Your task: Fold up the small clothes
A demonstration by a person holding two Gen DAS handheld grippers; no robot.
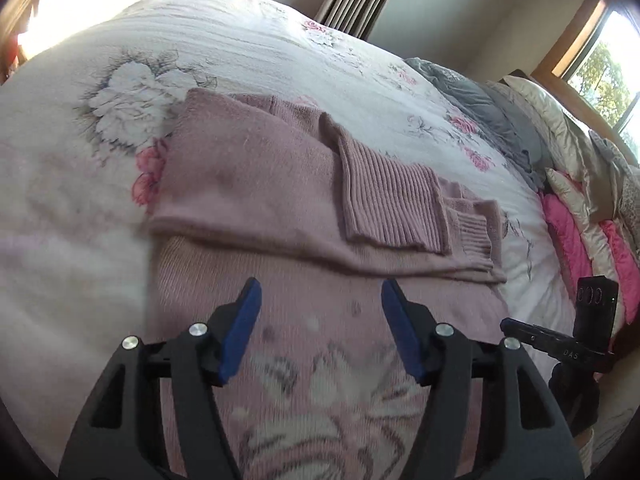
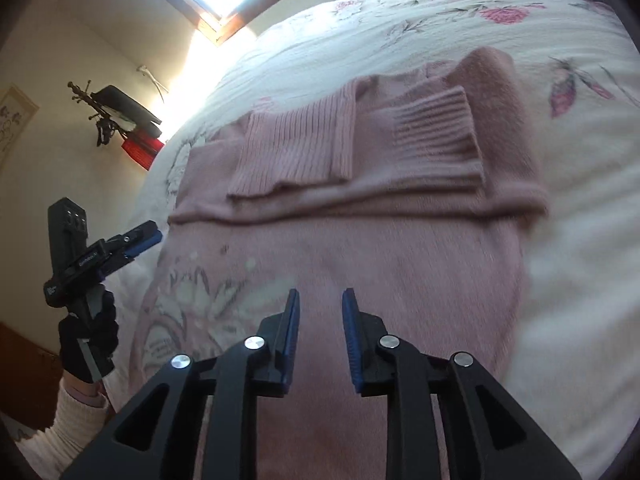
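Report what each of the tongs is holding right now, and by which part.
Nothing is held. The left tongs and the right tongs are both open, with no fabric between the jaws, above the half-folded pink sweater on the bed.

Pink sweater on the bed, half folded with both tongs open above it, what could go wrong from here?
1. The ribbed sleeves lie loose on the pink sweater; lifting the near part over them could drag them askew.
2. The left tongs or right tongs could pinch the floral bedspread along with the knit.

Sweater (image 1: 256, 184) lies on bedspread (image 1: 60, 200); pillows (image 1: 568, 152) behind.
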